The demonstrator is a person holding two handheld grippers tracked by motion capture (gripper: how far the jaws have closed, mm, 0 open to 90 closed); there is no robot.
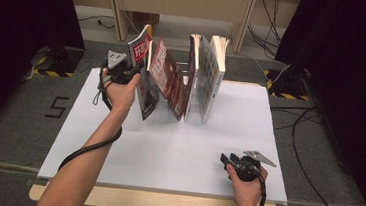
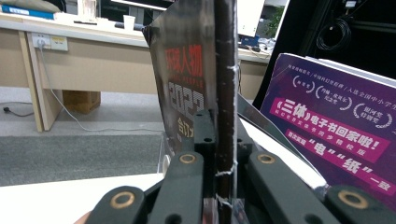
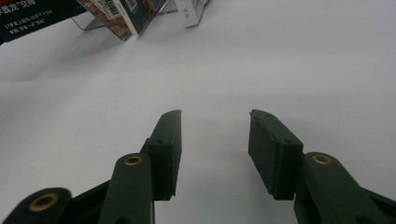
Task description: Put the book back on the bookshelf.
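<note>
Four books [image 1: 183, 78] in rack – left gripper [image 1: 134, 70] clamps one

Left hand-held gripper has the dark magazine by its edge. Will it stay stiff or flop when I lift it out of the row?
The dark magazine looks thin and soft-covered, so it will probably bend above the left hand-held gripper. Its glossy cover may slip. The neighbouring purple book leans close and could tip as it leaves.
</note>
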